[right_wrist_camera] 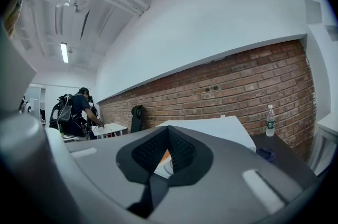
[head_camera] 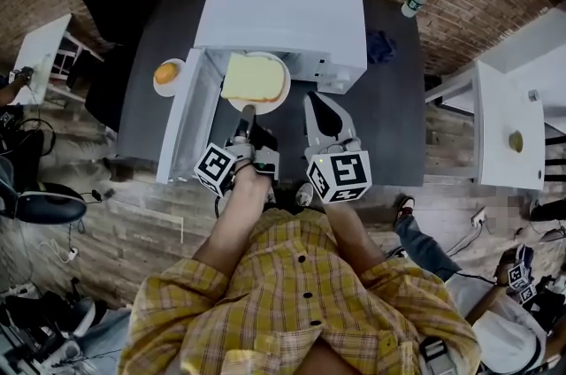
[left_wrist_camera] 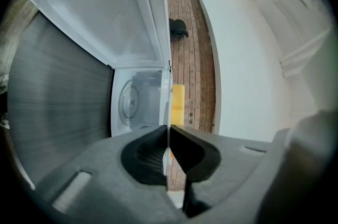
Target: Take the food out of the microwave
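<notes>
A slice of bread (head_camera: 253,77) lies on a white plate (head_camera: 265,106) just in front of the white microwave (head_camera: 283,15), whose door (head_camera: 181,126) hangs open to the left. My left gripper (head_camera: 248,110) is shut on the plate's near rim and holds it level. In the left gripper view the rim (left_wrist_camera: 167,134) shows as a thin white line pinched between the jaws (left_wrist_camera: 168,148), with the bread (left_wrist_camera: 178,104) edge-on beyond and the empty cavity (left_wrist_camera: 132,101) behind. My right gripper (head_camera: 317,103) hovers shut and empty to the plate's right (right_wrist_camera: 168,136).
An orange on a small plate (head_camera: 166,72) sits left of the door on the dark table (head_camera: 393,117). A blue cloth (head_camera: 380,46) and a water bottle (head_camera: 416,0) stand right of the microwave. White side tables flank the scene; a person (right_wrist_camera: 79,109) works far off.
</notes>
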A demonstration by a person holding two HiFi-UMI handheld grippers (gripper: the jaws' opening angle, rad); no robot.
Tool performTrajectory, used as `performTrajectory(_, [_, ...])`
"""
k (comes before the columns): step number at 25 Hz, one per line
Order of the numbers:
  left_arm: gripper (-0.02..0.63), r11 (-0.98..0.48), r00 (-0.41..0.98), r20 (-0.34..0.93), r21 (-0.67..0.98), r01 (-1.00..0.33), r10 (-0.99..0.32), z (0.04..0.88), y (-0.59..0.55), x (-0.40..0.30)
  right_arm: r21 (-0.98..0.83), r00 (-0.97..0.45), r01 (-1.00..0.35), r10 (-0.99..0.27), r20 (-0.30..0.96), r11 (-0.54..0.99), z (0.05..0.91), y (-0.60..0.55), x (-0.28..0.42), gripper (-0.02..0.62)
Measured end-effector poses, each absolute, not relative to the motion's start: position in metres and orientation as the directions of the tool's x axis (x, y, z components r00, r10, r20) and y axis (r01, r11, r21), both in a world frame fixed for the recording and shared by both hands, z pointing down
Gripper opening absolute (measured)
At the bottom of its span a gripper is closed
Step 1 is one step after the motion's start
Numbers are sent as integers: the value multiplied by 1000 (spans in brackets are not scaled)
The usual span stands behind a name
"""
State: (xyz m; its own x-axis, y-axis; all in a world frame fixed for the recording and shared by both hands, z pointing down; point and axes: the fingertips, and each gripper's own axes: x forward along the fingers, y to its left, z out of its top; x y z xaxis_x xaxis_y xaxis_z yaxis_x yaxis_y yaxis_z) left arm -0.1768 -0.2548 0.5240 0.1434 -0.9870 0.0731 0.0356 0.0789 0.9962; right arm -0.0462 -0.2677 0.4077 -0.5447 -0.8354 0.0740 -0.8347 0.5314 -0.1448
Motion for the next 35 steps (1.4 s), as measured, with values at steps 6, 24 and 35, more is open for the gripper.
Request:
performTrajectory(6, [14,36,154,25,997,68,-988,491,-246,-171,-138,-550,-832,-833,68,538,402,-262,-51,3])
performTrajectory(24, [14,-116,141,-125,991,71,-982,398,-234,-171,-100,-566,-821,-824,24,562,369,-260,-57,3])
performTrajectory(35, [14,-149,121,-159,985,83,-980,378,-230,-177,-88,-594,-802,-804,8,591,361,-259,-68,3])
